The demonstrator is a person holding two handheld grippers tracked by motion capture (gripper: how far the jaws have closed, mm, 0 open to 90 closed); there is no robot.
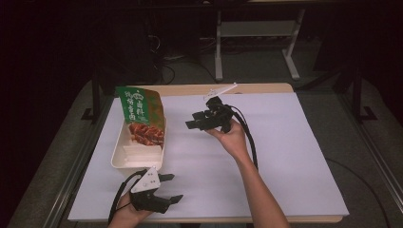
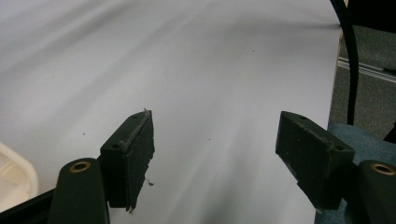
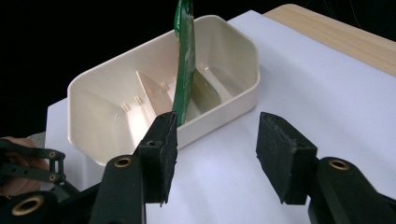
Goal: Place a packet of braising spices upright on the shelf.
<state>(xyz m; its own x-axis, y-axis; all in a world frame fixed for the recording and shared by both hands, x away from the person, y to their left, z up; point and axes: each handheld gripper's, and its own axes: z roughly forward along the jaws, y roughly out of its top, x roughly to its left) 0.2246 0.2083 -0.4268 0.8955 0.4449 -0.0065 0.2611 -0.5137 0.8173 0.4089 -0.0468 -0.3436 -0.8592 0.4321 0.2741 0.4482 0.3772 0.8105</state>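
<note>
We note green snack packet standing on edge in cream divided tray, long axis upward, leaning along tray's far end; printed meat picture. Right gripper beside tray, jaws spread, empty. Left gripper near tray's front end, jaws spread, empty.

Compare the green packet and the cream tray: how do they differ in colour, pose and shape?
The green packet is printed green with a food picture, while the cream tray is plain. The green packet stands tilted upright, while the cream tray lies flat on the white sheet. The green packet is thin and flat, while the cream tray is an open box with dividers. Both sit together, the packet inside the tray.
</note>
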